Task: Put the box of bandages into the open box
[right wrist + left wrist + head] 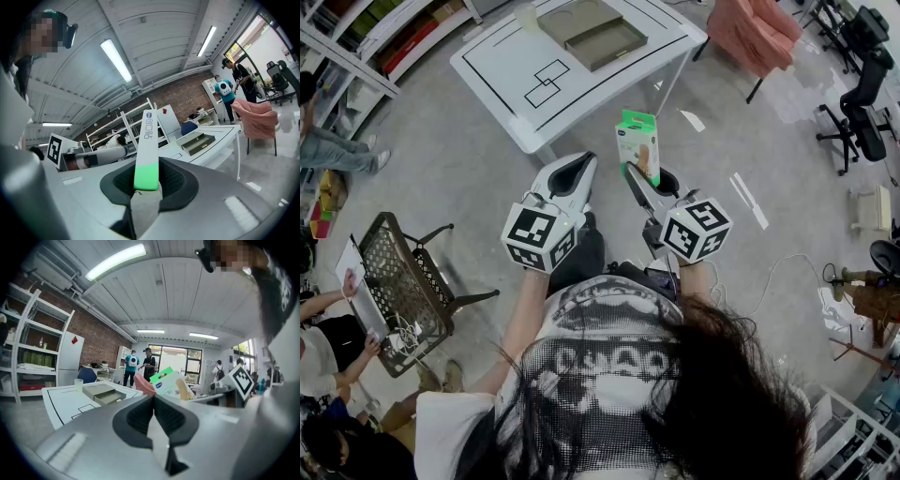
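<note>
White table [502, 75] and olive open box [592, 33] lie well ahead; right gripper [640, 175] pinches the green-and-white bandage box [637, 136] low, so it may tip; left gripper [572, 171] clenched empty.

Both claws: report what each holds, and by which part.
Right claw grips the box of bandages by one end, across its broad faces. Left claw: shut, empty.

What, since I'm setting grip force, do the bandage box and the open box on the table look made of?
Bandage box: likely thin printed cardboard, smooth finish; sharp folded edges, green-and-white print.
Open box: probably rigid paperboard, matte olive; straight walls, no shine, though plastic can't be excluded.
</note>
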